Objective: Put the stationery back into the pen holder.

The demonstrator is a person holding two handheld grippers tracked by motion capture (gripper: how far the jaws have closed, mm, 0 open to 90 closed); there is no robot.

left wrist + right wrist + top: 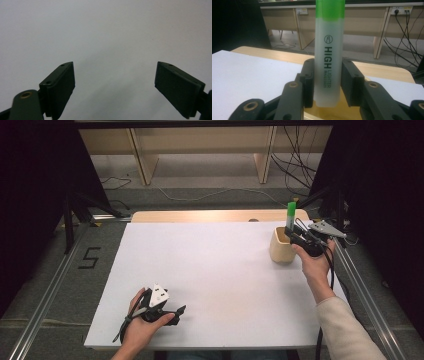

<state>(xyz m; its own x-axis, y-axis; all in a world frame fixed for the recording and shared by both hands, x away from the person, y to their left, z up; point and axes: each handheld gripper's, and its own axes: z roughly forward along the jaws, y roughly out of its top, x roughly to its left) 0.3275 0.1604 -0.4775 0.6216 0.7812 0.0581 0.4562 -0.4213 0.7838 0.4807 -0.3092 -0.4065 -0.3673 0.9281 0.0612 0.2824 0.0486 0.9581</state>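
Observation:
A green-capped highlighter (290,215) stands upright over a small tan cup (281,246) at the table's right. My right gripper (295,238) is shut on the highlighter. In the right gripper view the pale barrel of the highlighter (328,57) is squeezed between the two black jaws, its lower end just above the cup's rim (329,113). My left gripper (179,312) rests near the front edge of the white sheet (210,270), held in a hand, jaws wide apart. Its fingertips (61,83) frame bare white surface, so my left gripper (115,85) is open and holds nothing.
A wooden table edge (210,215) shows beyond the white sheet. Metal rails (45,295) run along both sides of the table. Wooden furniture legs and cables (295,165) lie on the floor behind.

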